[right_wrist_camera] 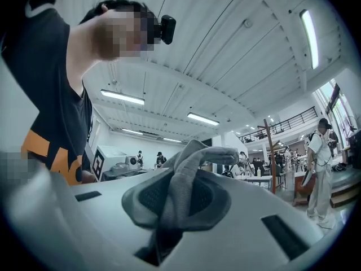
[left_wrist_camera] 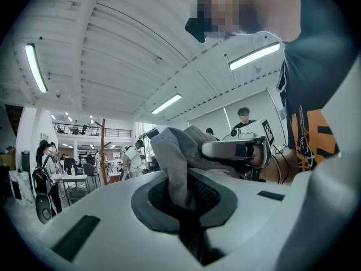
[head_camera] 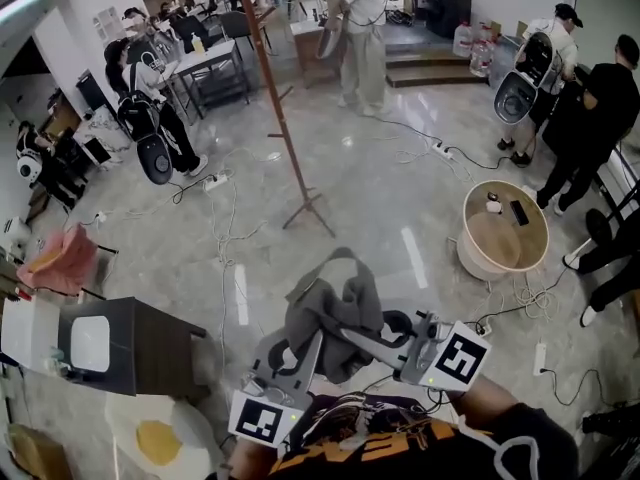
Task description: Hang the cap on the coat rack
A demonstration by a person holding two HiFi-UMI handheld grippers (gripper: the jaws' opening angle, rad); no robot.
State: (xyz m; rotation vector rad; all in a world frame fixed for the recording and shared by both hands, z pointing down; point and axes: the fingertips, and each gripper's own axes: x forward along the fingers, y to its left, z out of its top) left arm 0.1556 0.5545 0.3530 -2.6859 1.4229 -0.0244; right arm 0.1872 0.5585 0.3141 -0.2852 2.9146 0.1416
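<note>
Grey cap hangs in mid-air close in front of you, above the floor. Your left hand-held gripper is clenched on its fabric, and your right hand-held gripper is clamped on another fold. The coat rack stands ahead, well apart.

Grey fabric cap crumpled, drooping, held off the floor; brown wooden coat rack upright, well apart.

My left tongs and right tongs hold the grey cloth cap between them, just before me. Behind it, well apart, stands the tall brown wooden coat rack. The round wooden side table is right, the dark square desk left.
</note>
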